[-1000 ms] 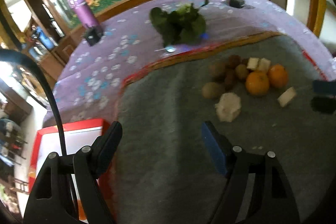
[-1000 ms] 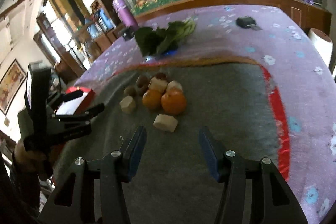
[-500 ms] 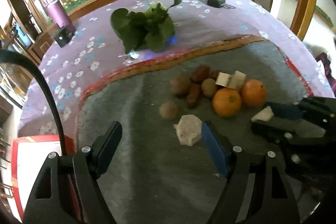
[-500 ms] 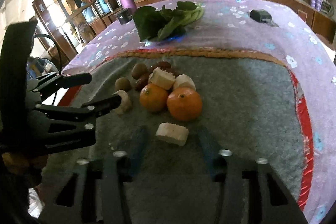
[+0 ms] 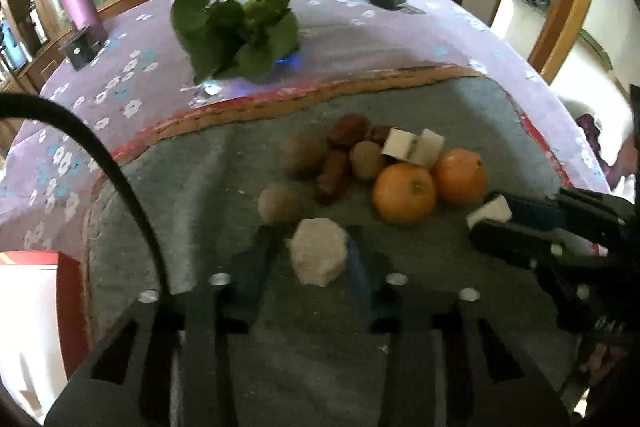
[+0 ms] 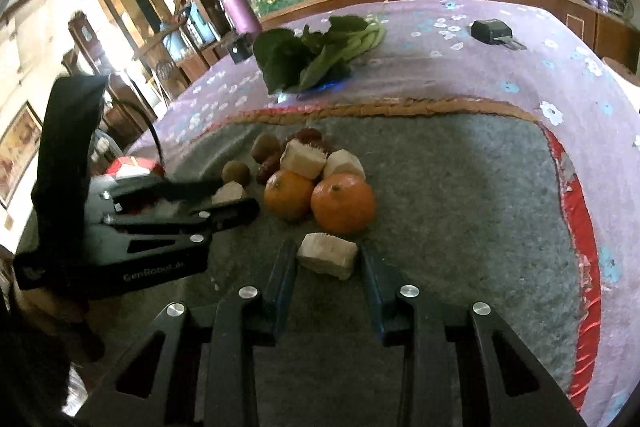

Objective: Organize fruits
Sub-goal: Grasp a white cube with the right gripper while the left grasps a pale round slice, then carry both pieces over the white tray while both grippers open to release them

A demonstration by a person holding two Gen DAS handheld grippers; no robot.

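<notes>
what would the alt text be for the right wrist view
The right tongs straddle a pale cut chunk on a grey mat, just in front of two oranges, more pale chunks and small brown fruits. At left, the left tongs, closing, hold another pale piece. Leafy greens lie behind on a purple flowered cloth.

The left claw [image 5: 316, 255] is now brought down around the pale rounded chunk [image 5: 318, 251], which a second ago was seen well ahead of it; its jaws are closing with the chunk between them. The right claw [image 6: 327, 259], formerly wider, is now narrowed about the pale block [image 6: 328, 255], previously ahead of it.
</notes>
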